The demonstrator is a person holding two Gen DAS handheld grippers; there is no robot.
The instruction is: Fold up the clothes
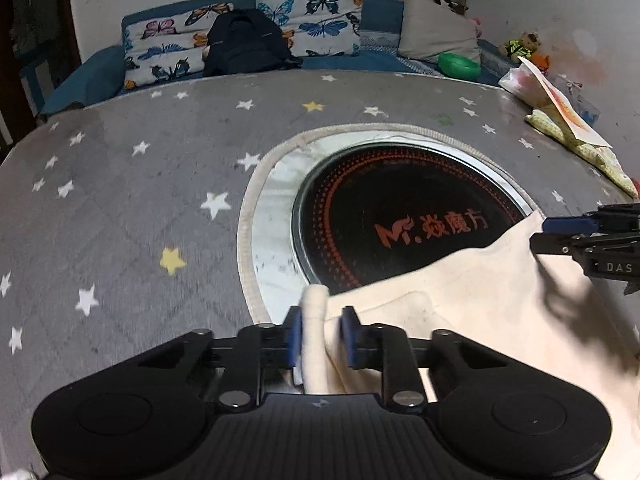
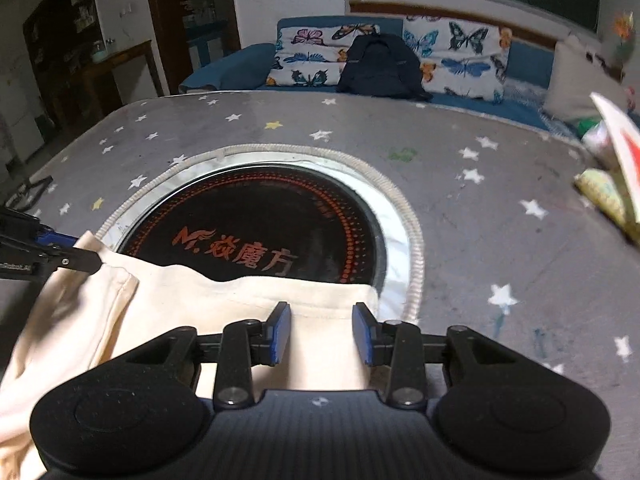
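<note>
Table (image 1: 120,208): grey star-print cover, the largest item, with a round cut-out around a black induction hob (image 1: 400,216) bearing orange lettering. Cream garment (image 1: 460,320): lies at the table's near side, its far edge overlapping the hob's near rim; it looks loosely bunched rather than squared, so folding is judged to be at an early stage, with no finished fold evident and the laying-flat and folding left to do. Left gripper (image 1: 320,336): blue pads close on either side of a rolled cream hem that stands up between them; it appears to be pinching that hem, though full contact on the right pad is not certain. Right gripper (image 2: 322,332): fingers spread, cloth lying between and beneath them, nothing pinched as far as can be told. View differences: the left wrist view alone shows the hem in the left jaws, plus a green bowl (image 1: 459,65) on the sofa (image 1: 96,80); the right wrist view alone shows the right jaws apart, the garment's seamed corner (image 2: 120,280) near the left gripper's tip, and a dark doorway (image 2: 188,20) beyond. Both show a black backpack (image 2: 380,66) on the sofa.
</note>
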